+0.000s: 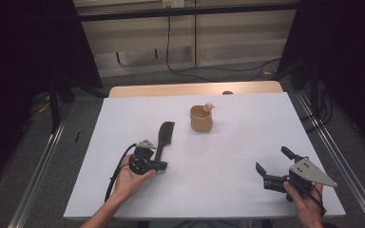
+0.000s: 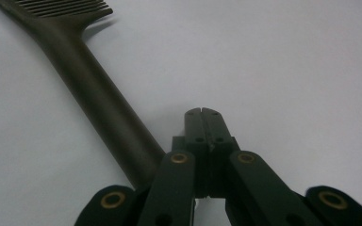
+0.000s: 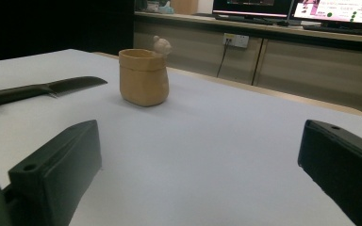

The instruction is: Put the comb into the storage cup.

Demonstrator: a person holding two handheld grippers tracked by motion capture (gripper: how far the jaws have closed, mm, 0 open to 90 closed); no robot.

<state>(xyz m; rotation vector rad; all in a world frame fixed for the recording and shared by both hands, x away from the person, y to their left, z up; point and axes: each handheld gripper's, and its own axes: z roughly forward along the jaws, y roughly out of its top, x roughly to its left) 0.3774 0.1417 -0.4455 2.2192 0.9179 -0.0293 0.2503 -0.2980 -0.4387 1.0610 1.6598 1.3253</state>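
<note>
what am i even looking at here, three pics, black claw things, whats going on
A person sits at a white table with a hand-held black two-jaw gripper in each hand. One picture looks down from above; the others come from cameras riding on each gripper. The left gripper is shut on nothing, beside the handle of a dark long-handled plastic comb lying flat. The right gripper is open and holds nothing. Farther back stands a small tan clay-coloured cup with a little figure on its rim.
</note>
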